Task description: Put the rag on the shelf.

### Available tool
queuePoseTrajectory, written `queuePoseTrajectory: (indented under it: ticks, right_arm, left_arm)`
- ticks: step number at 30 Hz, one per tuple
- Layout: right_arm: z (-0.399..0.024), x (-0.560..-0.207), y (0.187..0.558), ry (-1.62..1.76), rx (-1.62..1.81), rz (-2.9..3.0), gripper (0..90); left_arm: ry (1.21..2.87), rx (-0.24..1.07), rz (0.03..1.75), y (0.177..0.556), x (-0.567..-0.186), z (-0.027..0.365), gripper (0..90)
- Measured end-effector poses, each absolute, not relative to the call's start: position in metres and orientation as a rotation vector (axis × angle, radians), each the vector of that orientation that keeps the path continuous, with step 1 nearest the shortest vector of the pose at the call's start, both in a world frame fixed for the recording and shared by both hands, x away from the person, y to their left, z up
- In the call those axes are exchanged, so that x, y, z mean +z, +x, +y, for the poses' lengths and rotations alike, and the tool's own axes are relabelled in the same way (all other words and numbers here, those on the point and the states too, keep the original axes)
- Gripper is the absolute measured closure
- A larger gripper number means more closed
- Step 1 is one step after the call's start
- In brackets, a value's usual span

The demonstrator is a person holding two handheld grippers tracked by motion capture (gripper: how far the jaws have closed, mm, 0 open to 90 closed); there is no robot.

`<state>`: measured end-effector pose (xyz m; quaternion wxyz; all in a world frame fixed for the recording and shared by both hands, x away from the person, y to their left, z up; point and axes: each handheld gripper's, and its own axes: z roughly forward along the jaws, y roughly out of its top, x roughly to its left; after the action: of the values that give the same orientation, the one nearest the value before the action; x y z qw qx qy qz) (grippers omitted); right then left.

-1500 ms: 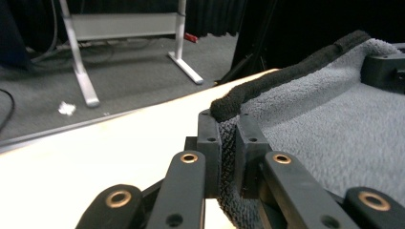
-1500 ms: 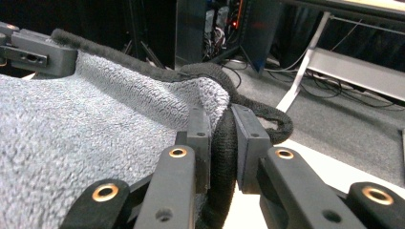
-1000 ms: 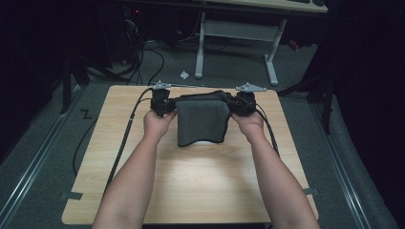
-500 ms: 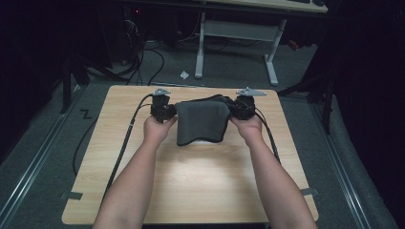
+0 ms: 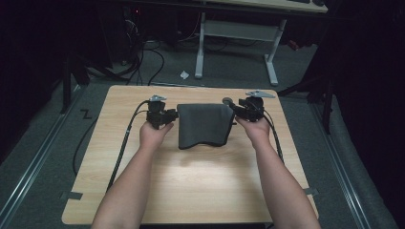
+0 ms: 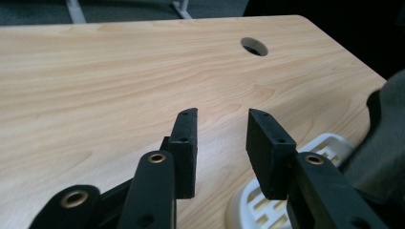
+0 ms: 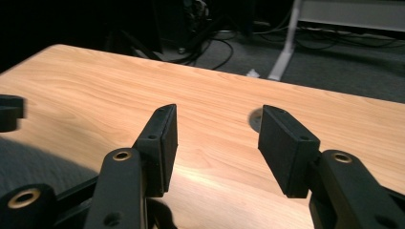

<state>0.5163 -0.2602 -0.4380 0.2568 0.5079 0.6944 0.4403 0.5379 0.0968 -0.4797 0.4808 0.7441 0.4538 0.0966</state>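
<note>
The left gripper [image 6: 222, 125] stands with its jaws parted and nothing between them; they have just been opening. Each jaw ends in a flat, matte black pad of rubbery look, block-shaped with small screw holes, carried on a black link with a brass-ringed pivot. Bare wood shows through the gap. Beside the right-hand jaw in the left gripper view lies a white ribbed plastic part [image 6: 291, 191] (what it belongs to I cannot tell), and past it a soft dark grey fold of the cloth [image 6: 387, 143].

The right gripper [image 7: 217, 125] is likewise released, its jaws set wide, having just been opening, with only tabletop between the pads. These pads are the same blunt black slabs.

In the high view the left gripper [image 5: 172, 116] sits at the left edge of the cloth [image 5: 203, 125] and the right gripper [image 5: 235, 110] at its right edge, each held in a hand, the left hand [image 5: 154, 133] and right hand [image 5: 255, 128], with a black cable trailing back.

The cloth is dark grey, smooth and dull, folded to a rough rectangle that flares a little at its near edge. It lies flat on the far middle of the table [image 5: 200, 186], a pale wood-grain board with rounded corners and a round cable hole [image 6: 254, 46] near its edge. Grey carpet [image 5: 43, 157] surrounds it.
</note>
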Motion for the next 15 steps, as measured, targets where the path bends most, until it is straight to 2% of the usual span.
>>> queuePoseTrajectory:
  ticks: [8,15]
  right_arm:
    - [-0.271,-0.442,0.498,1.371,1.136,1.887,48.3]
    - [-0.272,-0.447,0.468,1.301,1.104,1.884,48.9]
  left_arm:
    - [1.793,0.281,1.123,0.514,-0.493,0.121,59.3]
    - [1.801,0.321,1.133,0.480,-0.506,0.135,57.9]
